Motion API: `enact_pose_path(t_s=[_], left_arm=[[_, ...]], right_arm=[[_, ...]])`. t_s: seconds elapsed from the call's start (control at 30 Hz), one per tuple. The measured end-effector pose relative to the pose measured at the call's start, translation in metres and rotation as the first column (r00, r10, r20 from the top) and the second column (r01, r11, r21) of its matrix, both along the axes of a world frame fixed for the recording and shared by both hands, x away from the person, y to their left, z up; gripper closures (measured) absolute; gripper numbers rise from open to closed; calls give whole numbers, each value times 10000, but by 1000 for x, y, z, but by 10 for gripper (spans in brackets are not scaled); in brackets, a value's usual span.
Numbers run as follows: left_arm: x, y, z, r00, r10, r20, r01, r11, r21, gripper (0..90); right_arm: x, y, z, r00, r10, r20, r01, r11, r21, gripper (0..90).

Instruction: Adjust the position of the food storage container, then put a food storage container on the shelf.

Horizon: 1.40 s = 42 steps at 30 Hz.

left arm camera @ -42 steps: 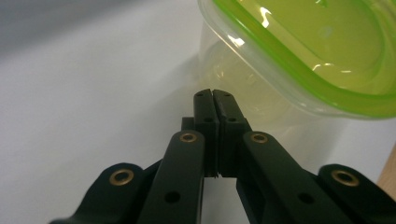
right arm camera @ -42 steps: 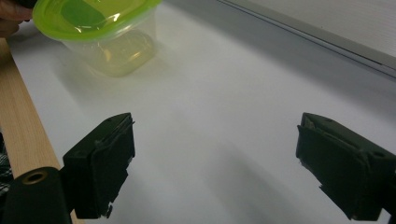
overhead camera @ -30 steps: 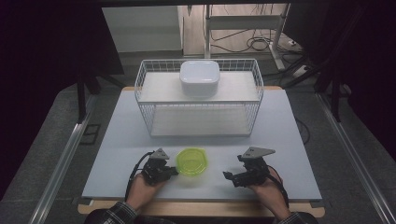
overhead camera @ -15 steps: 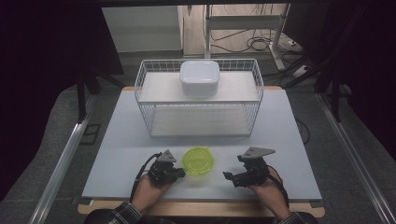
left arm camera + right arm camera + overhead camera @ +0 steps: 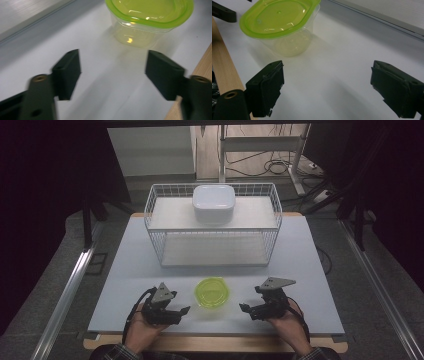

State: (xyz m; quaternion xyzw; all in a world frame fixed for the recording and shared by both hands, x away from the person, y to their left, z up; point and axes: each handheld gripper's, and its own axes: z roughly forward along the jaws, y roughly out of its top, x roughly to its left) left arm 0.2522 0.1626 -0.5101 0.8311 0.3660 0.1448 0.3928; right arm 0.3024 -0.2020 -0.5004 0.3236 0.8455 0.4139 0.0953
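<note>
A small clear plastic container with a lime-green lid (image 5: 213,292) is placed on the pale tabletop (image 5: 310,270), in front of the white wire basket (image 5: 215,227). The left hand-held gripper (image 5: 184,310) is seen just left of the container; its jaws have just been opening and nothing is held between them. The right hand-held gripper (image 5: 243,308) is kept just right of the container, wide open and empty.
</note>
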Motion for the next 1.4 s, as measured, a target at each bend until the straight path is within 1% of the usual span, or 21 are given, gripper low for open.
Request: enact_pose_path(t_s=[0.03,0.07,0.1,0.17,0.2,0.3,0.33,0.4,0.5,0.6,0.7,0.8,0.87,0.93,1.0,1.1,1.17,1.27,1.4], left_arm=[[-2,2,-1,10000,77,-29,-77,9999,-134,199],[-3,4,-2,9999,151,-59,-151,9998,-142,148],[-5,5,-3,9998,169,-88,-170,9998,-47,110],[-8,7,-4,9995,320,11,-320,9994,119,67],[-10,8,-4,9993,357,55,-357,9993,91,51],[-13,12,-3,9987,375,335,-367,9990,-244,24],[-14,13,-3,9985,347,428,-336,9990,-279,23],[-14,16,-4,9976,416,558,-405,9990,-211,18],[-14,19,-6,9973,470,564,-460,9988,-183,17],[-13,20,-7,9972,461,597,-446,9987,-251,16],[-14,18,-8,9973,403,618,-397,9992,-97,16],[-13,17,-8,9970,376,671,-374,9993,-36,16],[-13,17,-8,9973,356,645,-354,9994,-40,16],[-13,17,-9,9976,351,597,-347,9994,-79,16],[-13,18,-9,9978,346,565,-340,9994,-110,16],[-12,17,-10,9981,317,520,-312,9995,-103,16],[-12,17,-10,9984,292,494,-289,9996,-60,16],[-11,16,-11,9987,243,451,-243,9997,-5,16],[-11,16,-12,9989,240,392,-240,9997,15,16]], right_arm=[[0,0,0,10000,-1,10,1,10000,0,117],[0,0,0,10000,-10,15,10,10000,7,116],[0,0,0,10000,-1,14,1,10000,8,116],[0,-1,0,10000,6,28,-6,10000,23,115],[1,-1,-1,10000,34,46,-34,10000,27,113],[1,-1,-2,9999,72,77,-73,9999,81,104],[2,-1,-2,9999,75,70,-76,9999,88,101],[2,-2,-2,10000,82,54,-83,9999,124,99],[3,-3,-3,10000,79,42,-80,9998,163,99],[4,-4,-5,9999,98,-19,-98,9999,138,98],[4,-4,-5,9999,136,-70,-135,9999,102,98],[4,-3,-5,9999,149,-19,-149,9999,39,92],[3,-1,-6,10000,-33,68,33,10000,-40,78],[4,0,-5,9999,-76,145,77,9999,-70,61],[4,1,-4,9998,-137,140,136,9999,63,42],[5,3,0,9996,-235,156,232,9995,208,41],[6,5,3,9996,-265,40,264,9994,207,46],[10,9,7,9994,-246,-226,249,9996,162,80],[15,13,11,9984,-81,-563,99,9994,324,126]])
